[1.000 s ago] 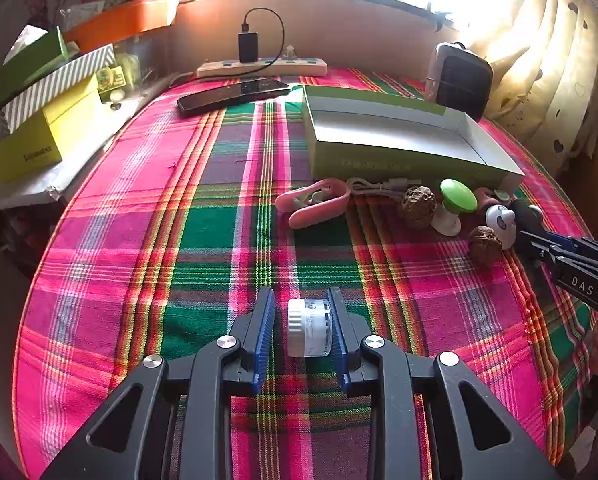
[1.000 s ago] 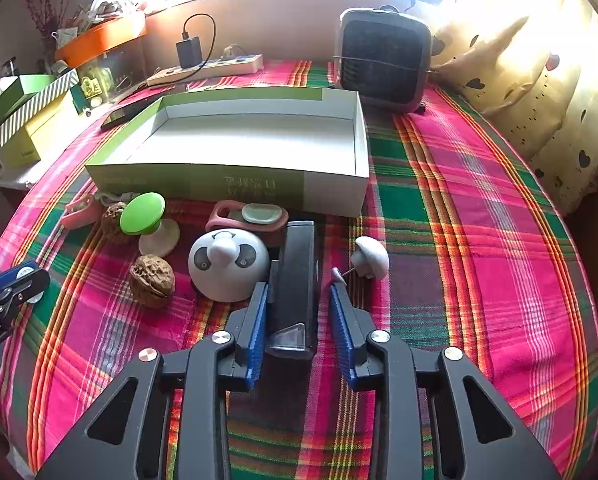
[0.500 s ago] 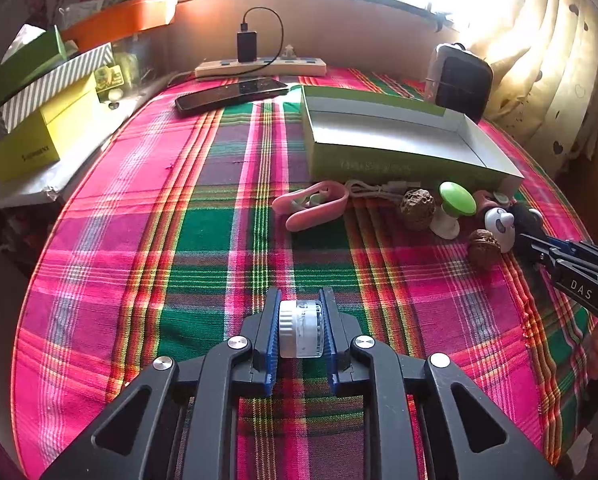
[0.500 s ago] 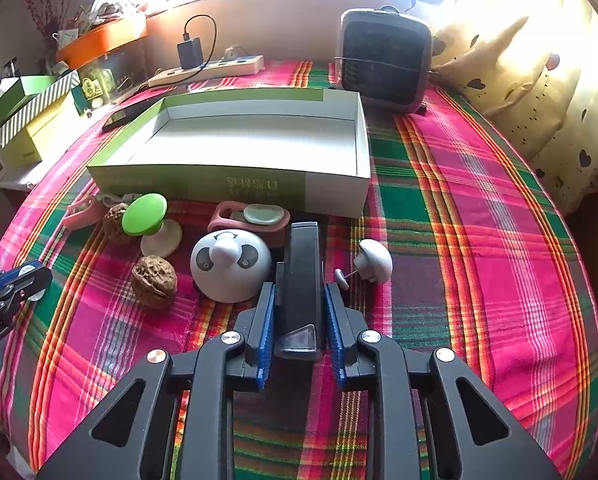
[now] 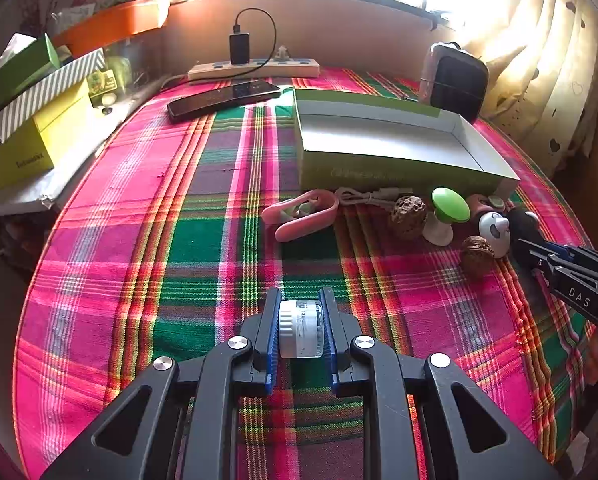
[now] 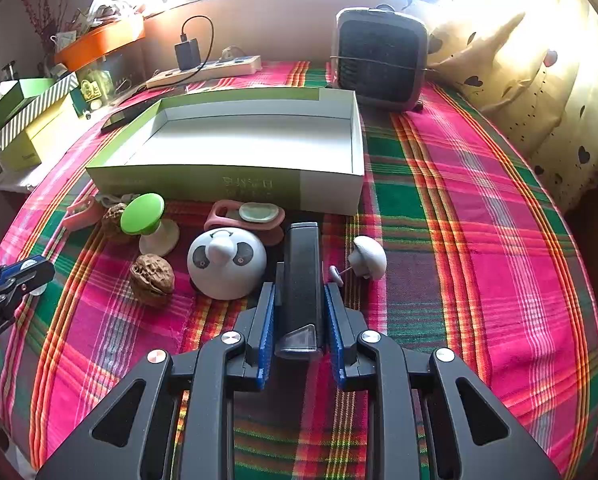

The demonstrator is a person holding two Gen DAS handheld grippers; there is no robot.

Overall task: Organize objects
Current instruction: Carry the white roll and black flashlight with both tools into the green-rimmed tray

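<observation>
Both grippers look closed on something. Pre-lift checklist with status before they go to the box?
1. Left gripper clamped on the small jar: ok, pads on both sides.
2. Right gripper clamped on the black bar: ok.
3. Box has room: ok, nothing inside.
4. Bar clear of neighbours: not ok, the panda sits tight beside it.
5. Mushroom pin clear of right finger: cannot tell.
6. Jar's path to the box: ok, bare cloth ahead.
</observation>
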